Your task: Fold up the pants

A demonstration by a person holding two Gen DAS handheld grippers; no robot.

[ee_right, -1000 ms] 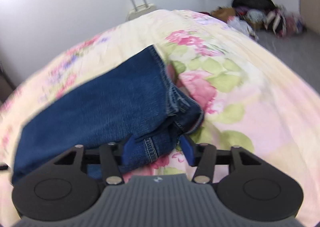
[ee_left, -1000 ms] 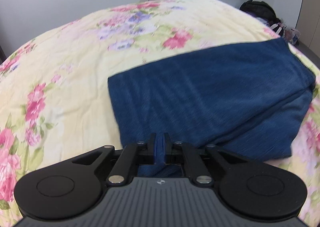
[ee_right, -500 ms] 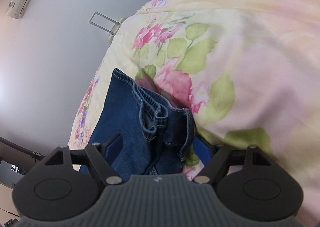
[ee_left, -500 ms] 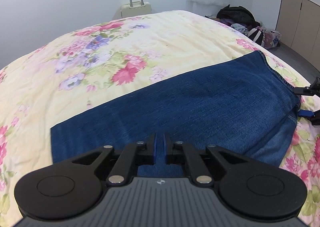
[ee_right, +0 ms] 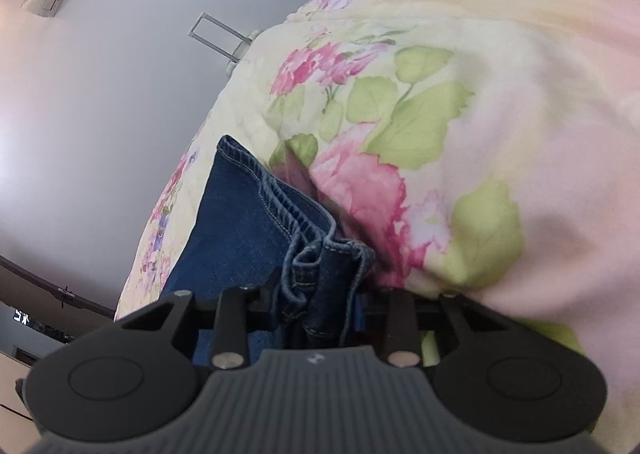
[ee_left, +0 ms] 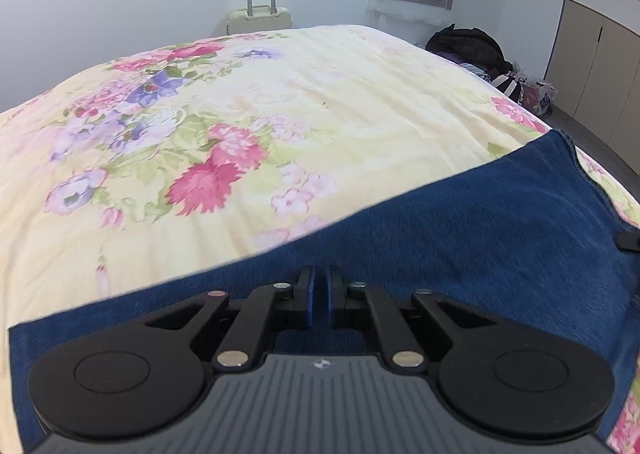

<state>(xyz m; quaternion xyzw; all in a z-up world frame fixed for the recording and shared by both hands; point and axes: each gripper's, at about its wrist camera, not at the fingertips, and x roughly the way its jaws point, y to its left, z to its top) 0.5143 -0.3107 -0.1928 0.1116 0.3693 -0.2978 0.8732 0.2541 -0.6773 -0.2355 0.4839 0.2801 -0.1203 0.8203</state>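
Left wrist view shows the left gripper (ee_left: 319,296) low over dark blue jeans (ee_left: 460,238), its two blue-padded fingers (ee_left: 307,298) drawn nearly together with denim between them, so it is pinching the fabric. The jeans lie flat across the floral bedspread (ee_left: 240,125), spreading from about 8 o'clock to 3 o'clock, with a stitched edge toward 2 o'clock. Beyond the bed, a cream suitcase (ee_left: 260,15) stands at 12 o'clock, a pile of dark bags and clothes (ee_left: 476,49) sits at 2 o'clock, and beige cabinet doors (ee_left: 596,73) are farther right. Right wrist view shows the right gripper (ee_right: 316,306) clamped around a bunched end of the jeans (ee_right: 248,221), with stitched hems folded between its fingers. The bedspread (ee_right: 460,113) rises from 1 to 4 o'clock.
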